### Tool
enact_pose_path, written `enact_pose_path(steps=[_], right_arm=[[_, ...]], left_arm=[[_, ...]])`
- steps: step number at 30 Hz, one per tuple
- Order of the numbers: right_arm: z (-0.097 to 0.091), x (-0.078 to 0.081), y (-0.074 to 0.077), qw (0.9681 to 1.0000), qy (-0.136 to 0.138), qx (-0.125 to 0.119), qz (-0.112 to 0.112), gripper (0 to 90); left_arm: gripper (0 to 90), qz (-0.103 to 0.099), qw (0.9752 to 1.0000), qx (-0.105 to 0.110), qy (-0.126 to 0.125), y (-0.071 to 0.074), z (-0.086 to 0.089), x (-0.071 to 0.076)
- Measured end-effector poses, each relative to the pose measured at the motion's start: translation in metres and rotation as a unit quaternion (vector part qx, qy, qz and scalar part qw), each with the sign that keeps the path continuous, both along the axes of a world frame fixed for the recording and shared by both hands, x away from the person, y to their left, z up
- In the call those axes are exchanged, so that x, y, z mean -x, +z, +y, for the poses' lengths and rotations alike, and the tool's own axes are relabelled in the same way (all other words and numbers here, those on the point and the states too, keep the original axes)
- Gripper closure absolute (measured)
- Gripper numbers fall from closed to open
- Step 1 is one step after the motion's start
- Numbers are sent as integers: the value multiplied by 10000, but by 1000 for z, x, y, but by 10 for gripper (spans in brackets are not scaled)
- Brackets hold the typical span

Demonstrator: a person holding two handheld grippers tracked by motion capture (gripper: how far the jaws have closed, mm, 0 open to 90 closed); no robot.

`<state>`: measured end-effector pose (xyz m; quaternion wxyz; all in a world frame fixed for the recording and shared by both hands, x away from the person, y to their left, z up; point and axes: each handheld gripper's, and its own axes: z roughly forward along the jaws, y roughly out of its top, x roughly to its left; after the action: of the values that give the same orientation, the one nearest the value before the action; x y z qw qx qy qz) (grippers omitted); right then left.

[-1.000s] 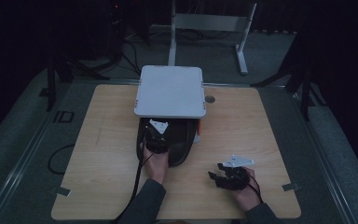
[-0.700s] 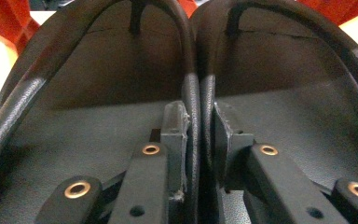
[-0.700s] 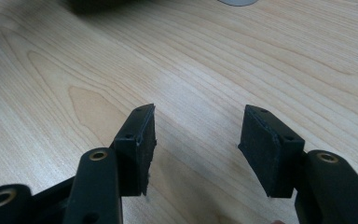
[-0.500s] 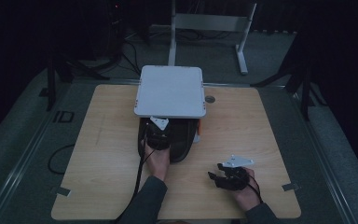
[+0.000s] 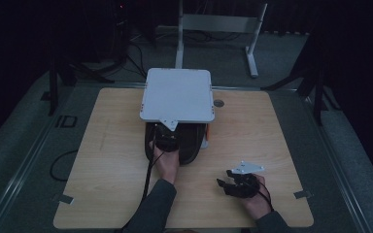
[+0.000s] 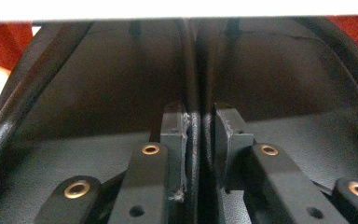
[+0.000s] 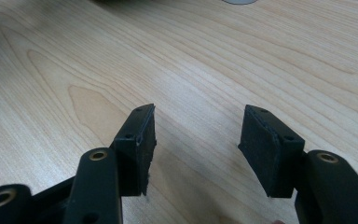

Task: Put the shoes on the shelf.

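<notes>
Under the white lid (image 5: pixel 177 94), left hand-held gripper (image 5: pixel 167 142) pinching black bag (image 5: pixel 190 143), right hand-held gripper (image 5: pixel 229 186) spread.

white lid (image 5: pixel 177 94) over black bag (image 5: pixel 187 141), mid-table (image 5: pixel 102 145); right gripper (image 5: pixel 230 184) nearer, right

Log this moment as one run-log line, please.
left claw: shut on black bag's rim | right claw: open, empty, over table | white lid: above bag

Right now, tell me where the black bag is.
High view: the black bag sits mid-table, tucked under the white board's near edge, the left gripper clamped on it.
</notes>
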<state>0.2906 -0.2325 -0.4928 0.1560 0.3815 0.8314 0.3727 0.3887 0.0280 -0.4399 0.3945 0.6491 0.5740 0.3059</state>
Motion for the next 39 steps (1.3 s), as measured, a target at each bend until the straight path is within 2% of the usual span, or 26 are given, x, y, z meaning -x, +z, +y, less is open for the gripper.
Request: enact_pose_path(steps=[16, 29, 39], right_arm=[[0, 0, 0, 10000, -2, 4, 12, 449], [0, 0, 0, 10000, -10, 7, 17, 449], [0, 0, 0, 10000, -3, -1, 31, 449]], left_arm=[[751, -68, 9998, 18, 170, -3, -4, -14], [747, -165, 9994, -32, 298, -1, -10, -22], [738, -257, 9988, 30, 411, 3, -13, -30]])
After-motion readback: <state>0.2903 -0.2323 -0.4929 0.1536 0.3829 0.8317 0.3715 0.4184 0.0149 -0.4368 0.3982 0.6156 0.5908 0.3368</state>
